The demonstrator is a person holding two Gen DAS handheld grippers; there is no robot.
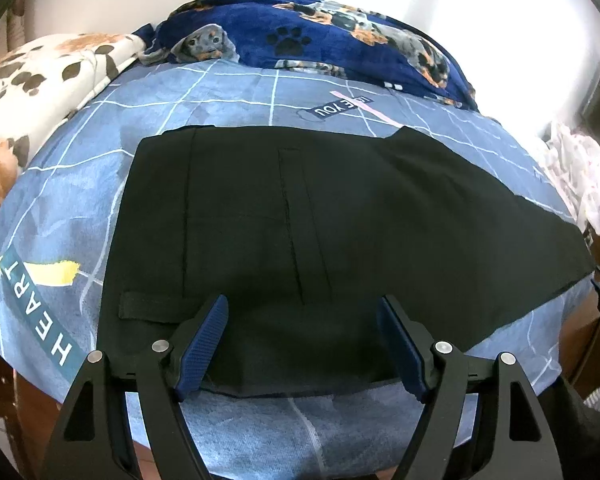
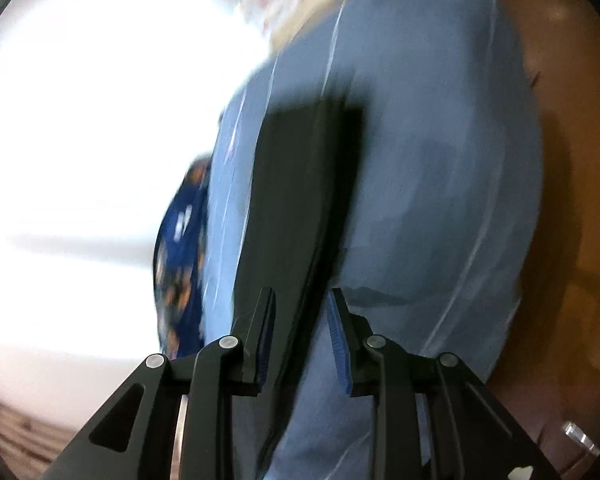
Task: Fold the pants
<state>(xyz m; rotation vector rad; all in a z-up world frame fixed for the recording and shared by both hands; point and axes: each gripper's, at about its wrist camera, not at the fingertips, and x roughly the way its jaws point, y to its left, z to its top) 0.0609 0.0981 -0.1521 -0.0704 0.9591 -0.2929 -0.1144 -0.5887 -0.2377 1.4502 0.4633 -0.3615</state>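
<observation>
Landmark: the bed (image 1: 236, 92), covered by a blue grid-pattern sheet.
Task item: one pair of black pants (image 1: 300, 216), laid flat across the middle of the bed, waistband end to the left in the left wrist view.
Progress: the legs appear to be laid one over the other, so a lengthwise fold is judged done. The pants are still long, reaching toward the bed's right edge. Crosswise folds are judged to remain.
Left tongs (image 1: 302, 344): spread wide, poised over the pants' near edge at the bed's front; nothing is pinched.
Right tongs (image 2: 302, 336): partly spread, seen in a blurred view near the pants (image 2: 300, 200) end; the fabric lies in line with the gap, but no pinch is shown.
Count, pants: one.
Count, tongs: two.
Count, bedding: one navy dog-print blanket (image 1: 340, 36) at the bed's far side; one floral cover (image 1: 48, 68) at its left; one pale bundle (image 1: 576, 176) at its right.
</observation>
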